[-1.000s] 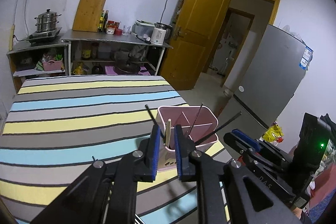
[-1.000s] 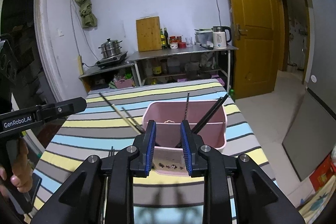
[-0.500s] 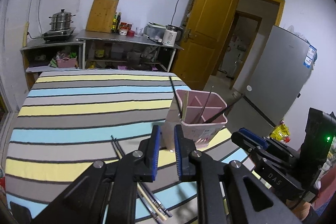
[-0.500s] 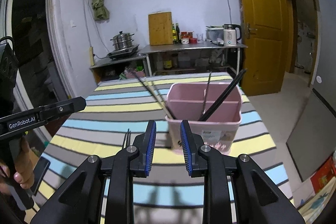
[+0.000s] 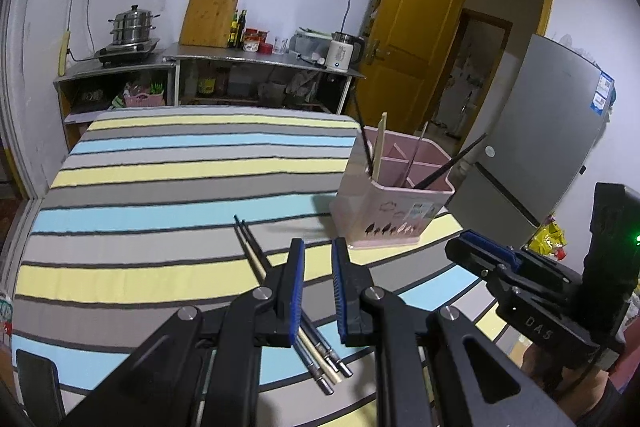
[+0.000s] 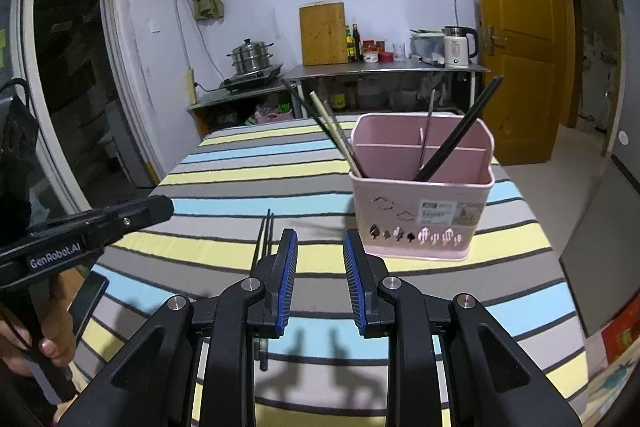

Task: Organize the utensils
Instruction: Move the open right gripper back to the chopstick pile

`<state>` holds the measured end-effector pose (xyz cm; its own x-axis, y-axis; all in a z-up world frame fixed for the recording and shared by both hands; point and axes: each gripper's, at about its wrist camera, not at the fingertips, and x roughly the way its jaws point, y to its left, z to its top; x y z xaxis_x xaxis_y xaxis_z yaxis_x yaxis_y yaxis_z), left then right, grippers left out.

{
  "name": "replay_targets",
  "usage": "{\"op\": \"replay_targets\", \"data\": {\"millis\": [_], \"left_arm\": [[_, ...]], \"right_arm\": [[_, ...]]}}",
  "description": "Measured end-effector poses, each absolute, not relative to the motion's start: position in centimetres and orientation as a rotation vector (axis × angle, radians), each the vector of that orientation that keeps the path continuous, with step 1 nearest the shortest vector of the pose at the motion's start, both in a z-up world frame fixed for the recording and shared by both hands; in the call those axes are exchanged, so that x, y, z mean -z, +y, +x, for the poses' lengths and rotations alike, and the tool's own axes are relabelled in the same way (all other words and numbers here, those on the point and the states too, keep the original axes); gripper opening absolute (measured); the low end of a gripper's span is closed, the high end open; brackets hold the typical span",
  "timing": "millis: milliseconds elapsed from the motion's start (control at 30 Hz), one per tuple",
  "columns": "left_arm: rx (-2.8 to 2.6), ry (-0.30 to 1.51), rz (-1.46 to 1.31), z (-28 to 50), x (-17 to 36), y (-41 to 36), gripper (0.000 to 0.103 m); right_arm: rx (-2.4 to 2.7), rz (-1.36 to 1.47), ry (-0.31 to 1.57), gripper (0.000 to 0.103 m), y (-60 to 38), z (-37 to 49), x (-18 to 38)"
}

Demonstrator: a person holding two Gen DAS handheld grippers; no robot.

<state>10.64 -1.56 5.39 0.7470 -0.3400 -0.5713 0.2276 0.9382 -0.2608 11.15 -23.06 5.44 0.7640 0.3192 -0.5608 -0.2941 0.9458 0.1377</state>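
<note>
A pink divided utensil holder (image 5: 394, 203) (image 6: 424, 215) stands on the striped tablecloth, with several chopsticks (image 6: 456, 131) leaning in its compartments. More loose chopsticks (image 5: 256, 259) (image 6: 266, 227) lie flat on the cloth in front of it. My left gripper (image 5: 318, 287) is open and empty, hovering just above the near ends of the loose chopsticks. My right gripper (image 6: 320, 279) is open and empty, in front of the holder and right of the loose chopsticks. Each gripper shows at the edge of the other's view.
The striped table (image 5: 160, 187) ends at its right edge just beyond the holder. A metal counter (image 5: 256, 61) with a kettle, bottles, cutting board and steamer pot stands behind. A grey fridge (image 5: 552, 131) and an orange door are at the right.
Both grippers have pulled back and down from the holder toward the near side of the table. The loose chopsticks have come into view under the left gripper.
</note>
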Motion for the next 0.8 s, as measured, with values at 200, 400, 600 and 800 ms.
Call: {"op": "replay_targets", "data": {"millis": [200, 400, 600, 800], "left_arm": [[0.291, 0.694, -0.184, 11.0, -3.7, -1.3, 0.014], [0.272, 0.745, -0.206, 12.0, -1.5, -0.6, 0.016], [0.252, 0.83, -0.266, 13.6, 1.9, 0.4, 0.018], [0.228, 0.887, -0.277, 15.6, 4.7, 0.1, 0.019]], "right_arm": [[-0.364, 0.027, 0.643, 0.025, -22.2, 11.5, -4.4], [-0.387, 0.011, 0.678, 0.025, -21.3, 12.1, -3.0], [-0.402, 0.006, 0.725, 0.025, -20.7, 13.0, -1.4], [-0.411, 0.006, 0.763, 0.025, -20.3, 13.9, 0.2]]}}
